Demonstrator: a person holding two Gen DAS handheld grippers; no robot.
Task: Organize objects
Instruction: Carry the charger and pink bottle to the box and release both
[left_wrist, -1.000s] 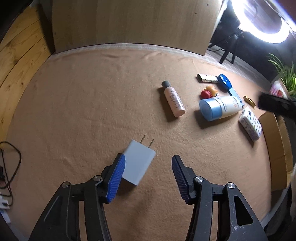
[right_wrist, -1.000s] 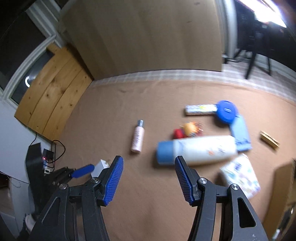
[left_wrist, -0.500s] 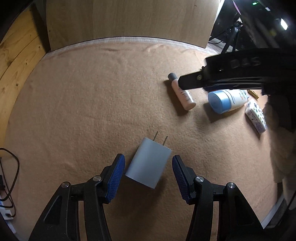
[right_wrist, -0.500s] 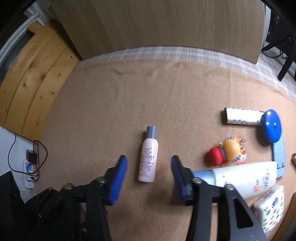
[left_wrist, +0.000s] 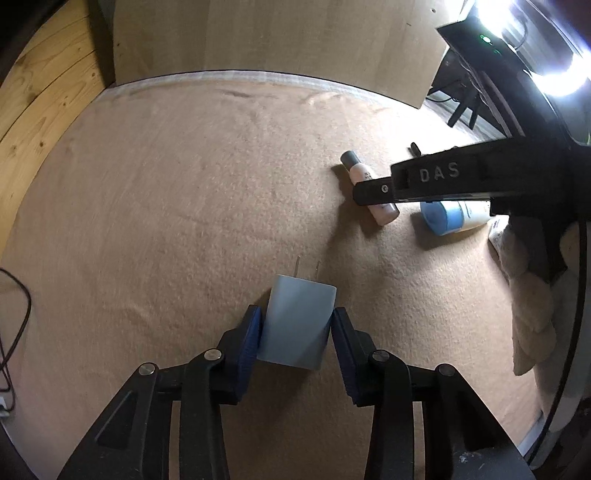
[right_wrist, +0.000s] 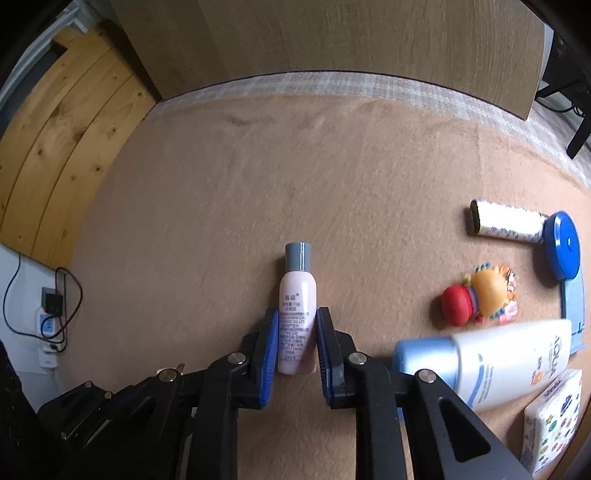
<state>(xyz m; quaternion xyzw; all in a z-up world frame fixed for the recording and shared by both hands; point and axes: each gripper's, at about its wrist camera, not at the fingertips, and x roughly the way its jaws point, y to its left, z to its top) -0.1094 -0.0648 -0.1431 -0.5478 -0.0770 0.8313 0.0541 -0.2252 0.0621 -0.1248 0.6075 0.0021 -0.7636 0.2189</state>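
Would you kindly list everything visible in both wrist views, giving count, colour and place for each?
Felt-like table cloth: one, tan, under everything.
White wall charger with two prongs: one, lying flat between the left tongs.
Small pink bottle with grey cap: one, lying flat between the right tongs.
Large white tube with light-blue cap: one, right of the bottle.
Red-and-yellow toy figure: one, beyond the tube.
Round blue-headed tool with pale-blue handle: one, far right.
White patterned cylinder: one, beside the blue head.
White tissue pack with coloured prints: one, lower right.
Left tongs: blue pads, closing on the charger.
Right tongs: blue pads, closing on the bottle.
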